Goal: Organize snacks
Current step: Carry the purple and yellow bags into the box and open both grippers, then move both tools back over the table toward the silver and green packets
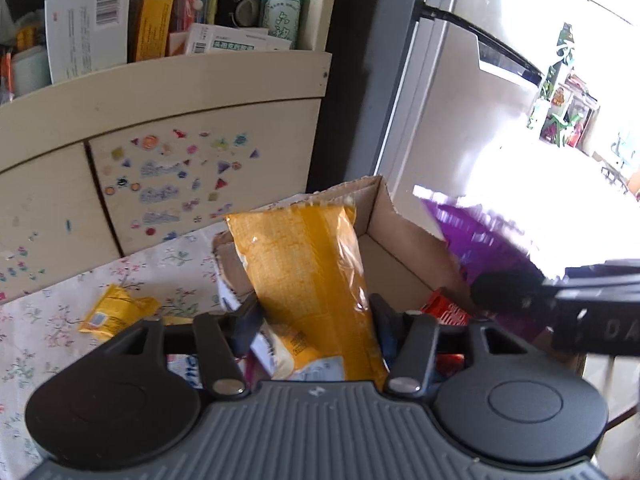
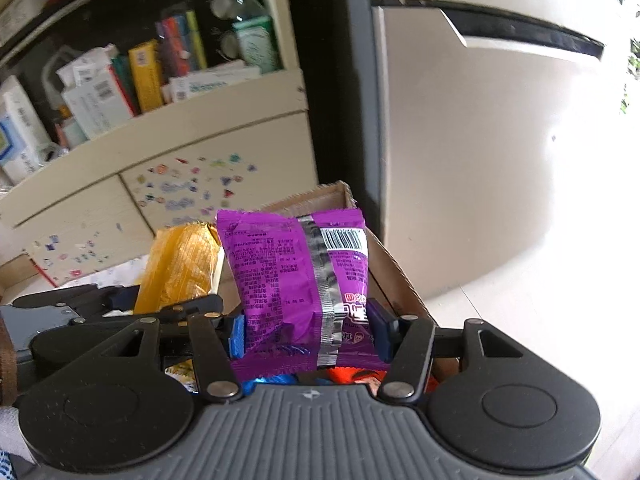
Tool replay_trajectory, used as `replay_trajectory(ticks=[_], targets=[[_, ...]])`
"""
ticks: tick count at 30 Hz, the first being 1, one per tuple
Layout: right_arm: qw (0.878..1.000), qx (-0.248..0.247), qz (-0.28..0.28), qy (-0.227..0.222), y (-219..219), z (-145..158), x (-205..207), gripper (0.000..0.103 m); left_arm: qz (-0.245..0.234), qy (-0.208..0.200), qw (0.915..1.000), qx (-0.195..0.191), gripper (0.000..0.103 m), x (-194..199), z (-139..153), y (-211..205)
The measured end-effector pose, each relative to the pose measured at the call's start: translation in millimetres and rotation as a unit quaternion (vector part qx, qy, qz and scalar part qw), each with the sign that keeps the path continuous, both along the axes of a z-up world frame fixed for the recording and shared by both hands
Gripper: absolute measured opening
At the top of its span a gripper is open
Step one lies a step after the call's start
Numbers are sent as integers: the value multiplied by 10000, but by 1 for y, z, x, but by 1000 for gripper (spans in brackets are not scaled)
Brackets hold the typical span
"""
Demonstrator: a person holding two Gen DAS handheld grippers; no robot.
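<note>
A tall yellow snack packet (image 1: 304, 264) stands upright over the open cardboard box (image 1: 400, 256), between the fingers of my left gripper (image 1: 314, 320). The pads sit at the packet's edges without visibly squeezing it. My right gripper (image 2: 308, 332) is shut on a purple snack packet (image 2: 288, 280), held upright above the same box (image 2: 332, 196), just right of the yellow packet (image 2: 180, 268). The purple packet (image 1: 480, 240) also shows, blurred, in the left wrist view. Red (image 1: 448, 312), orange (image 2: 352, 376) and blue (image 2: 272, 382) packets lie in the box under the grippers.
A small yellow packet (image 1: 116, 312) lies on the floral tablecloth (image 1: 48, 320) left of the box. A cream cabinet (image 1: 180, 160) with stickers and a shelf of boxes (image 1: 88, 20) stands behind. A pale fridge (image 1: 460, 100) rises to the right.
</note>
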State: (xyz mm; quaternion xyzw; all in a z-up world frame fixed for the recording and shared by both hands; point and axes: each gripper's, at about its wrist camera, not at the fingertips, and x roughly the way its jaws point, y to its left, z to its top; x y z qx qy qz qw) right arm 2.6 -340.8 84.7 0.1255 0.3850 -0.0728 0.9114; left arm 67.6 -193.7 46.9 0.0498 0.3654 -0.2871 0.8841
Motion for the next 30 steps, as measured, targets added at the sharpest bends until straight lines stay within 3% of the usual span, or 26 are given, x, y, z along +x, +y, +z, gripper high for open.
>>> replay_trajectory(ticks=[1, 7, 18, 26, 30], targets=[[10000, 18, -59, 43, -1, -2, 0, 67, -4, -30, 10000, -66, 75, -1, 1, -1], [9994, 187, -289, -67, -8, 2, -5, 72, 123, -111, 9997, -188, 90, 2, 19, 10], [9997, 178, 10, -158, 7, 6, -18, 77, 367, -37, 9984, 437, 90, 1, 20, 62], [9991, 360, -111, -171, 15, 8, -52, 82, 147, 326, 9944, 990, 91, -16, -21, 69], [9985, 459, -226, -218, 17, 8, -71, 83, 1, 412, 9941, 1000, 91, -25, -38, 63]])
